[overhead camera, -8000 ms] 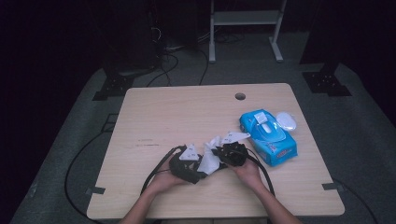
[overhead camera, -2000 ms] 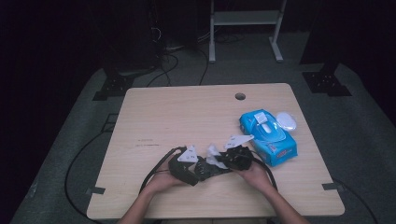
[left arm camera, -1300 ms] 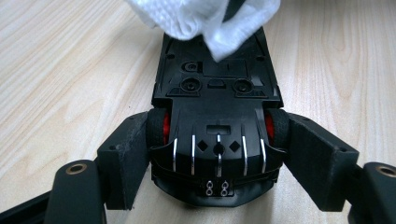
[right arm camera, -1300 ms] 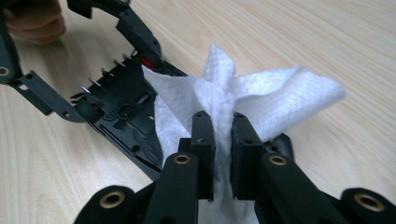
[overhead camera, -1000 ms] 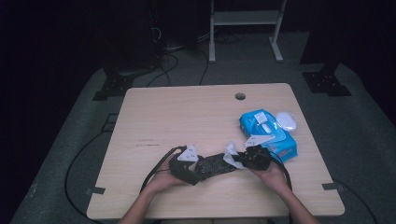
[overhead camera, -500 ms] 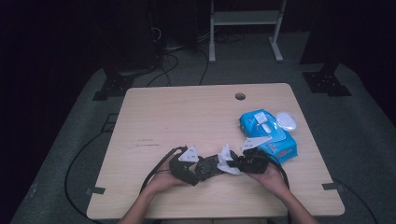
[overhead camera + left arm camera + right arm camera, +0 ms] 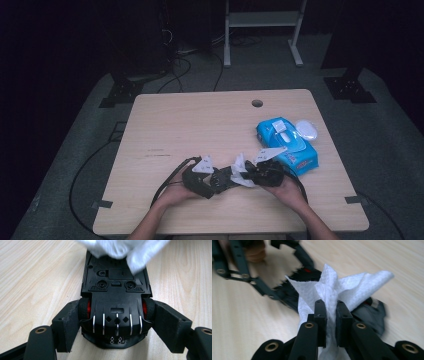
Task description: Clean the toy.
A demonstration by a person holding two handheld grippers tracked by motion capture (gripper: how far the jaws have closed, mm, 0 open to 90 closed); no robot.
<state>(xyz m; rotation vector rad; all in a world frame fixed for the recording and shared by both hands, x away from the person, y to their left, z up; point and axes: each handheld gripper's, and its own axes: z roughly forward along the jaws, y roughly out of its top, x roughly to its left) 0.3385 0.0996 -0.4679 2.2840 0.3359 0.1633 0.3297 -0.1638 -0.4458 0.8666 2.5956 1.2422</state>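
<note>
The toy car (image 7: 116,302) lies upside down on the table (image 7: 200,125), near the front edge, with its black underside facing up. The left gripper (image 7: 116,322) is clamped on the car across its body at the red-hubbed wheels, one jaw against each side. A white wipe (image 7: 332,293) rests on the far end of the underside. The right gripper (image 7: 329,325) holds this wipe, jaws nearly together and pinching a bunched fold of it between the pads. In the high view, both grippers meet over the car (image 7: 225,177), left gripper (image 7: 200,177) and right gripper (image 7: 265,172) end to end. A blue wipe pack (image 7: 287,145) lies just beyond the right gripper, with a white lid (image 7: 306,130) beside it.
</note>
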